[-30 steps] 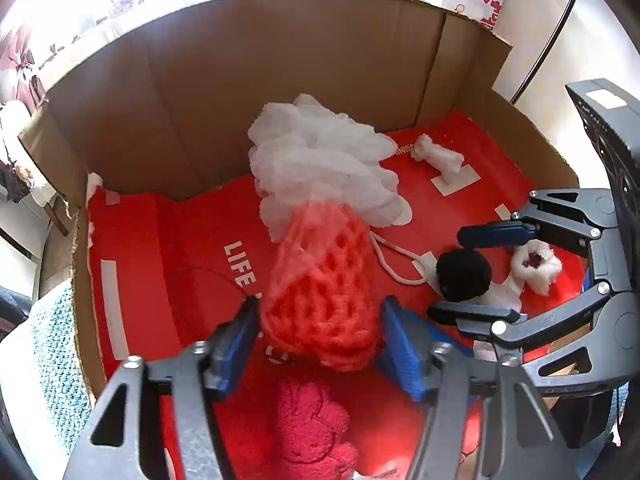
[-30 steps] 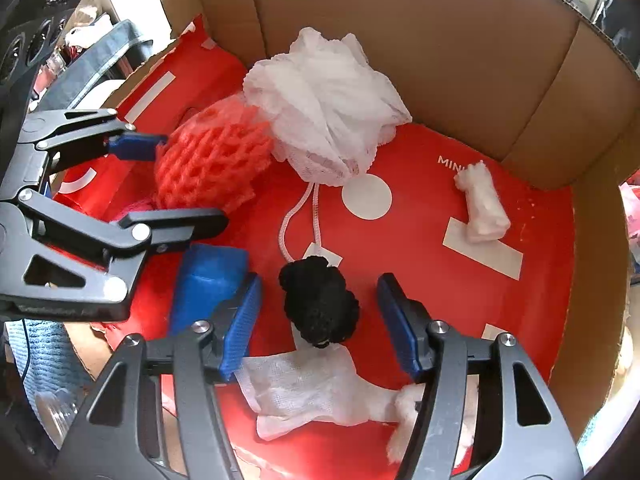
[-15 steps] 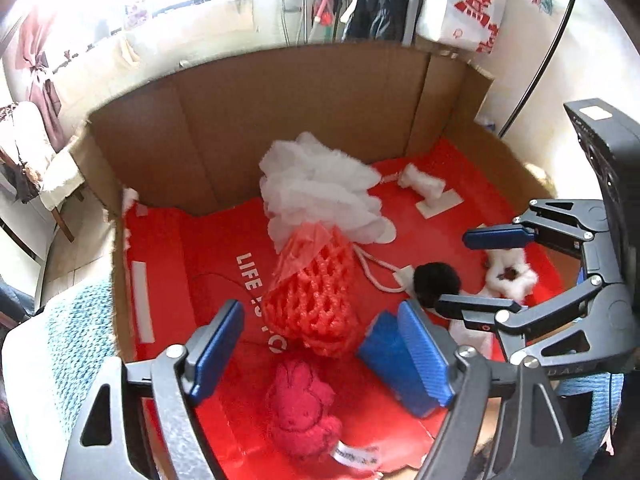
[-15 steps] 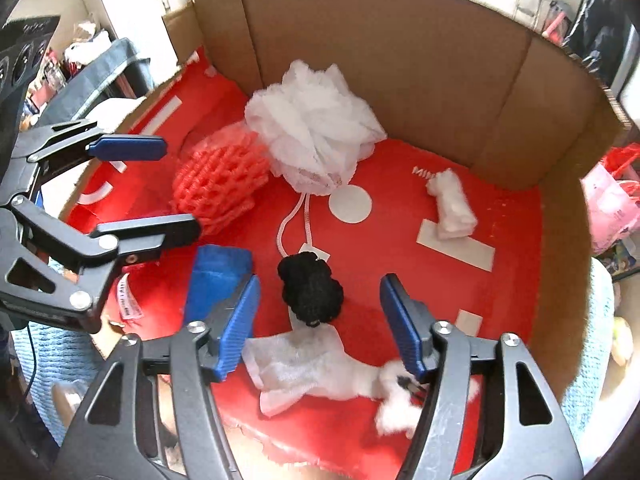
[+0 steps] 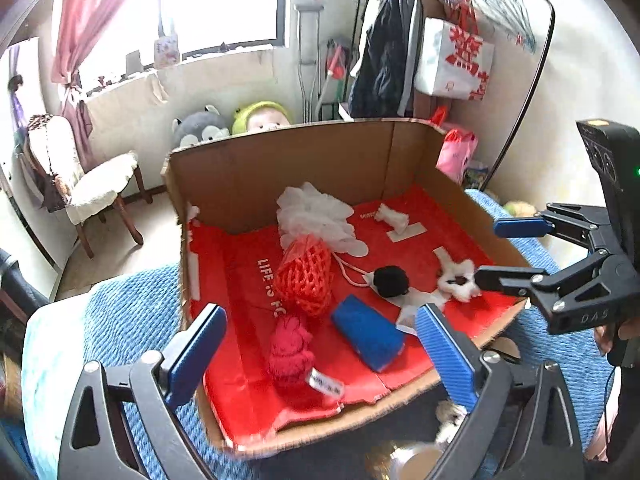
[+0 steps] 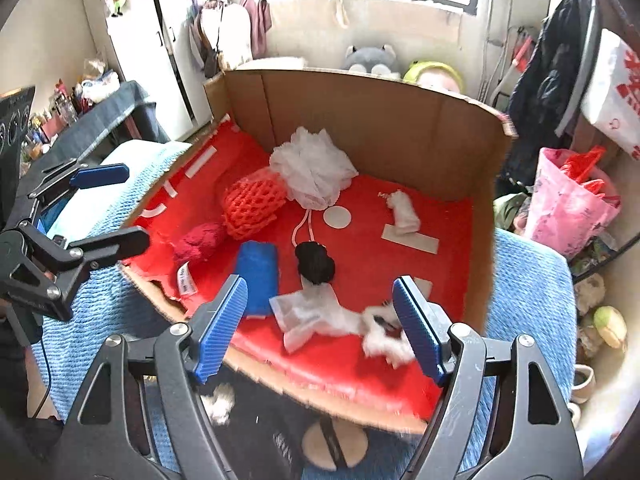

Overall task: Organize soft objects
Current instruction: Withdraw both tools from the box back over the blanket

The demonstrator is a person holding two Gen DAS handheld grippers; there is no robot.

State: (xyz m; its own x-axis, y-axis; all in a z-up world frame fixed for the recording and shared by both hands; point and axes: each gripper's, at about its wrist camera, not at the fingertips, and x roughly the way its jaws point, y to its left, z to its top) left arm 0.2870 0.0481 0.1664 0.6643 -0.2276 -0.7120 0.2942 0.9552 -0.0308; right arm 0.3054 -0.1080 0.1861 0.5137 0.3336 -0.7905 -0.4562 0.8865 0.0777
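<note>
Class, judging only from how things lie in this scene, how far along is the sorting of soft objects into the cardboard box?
Done: the white mesh bath puff, orange foam net, red plush toy, blue sponge block and black pom-pom all lie in the red-lined cardboard box.
In hand: nothing; the left gripper and right gripper are opening, empty.
Left: a white fluffy scrap lies outside.

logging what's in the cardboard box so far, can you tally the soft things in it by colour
white: 4 – bath pouf, small roll, flat mesh piece, fluffy piece
red: 2 – foam net, plush bunny
blue: 1 – sponge block
black: 1 – pompom
total: 8
</note>
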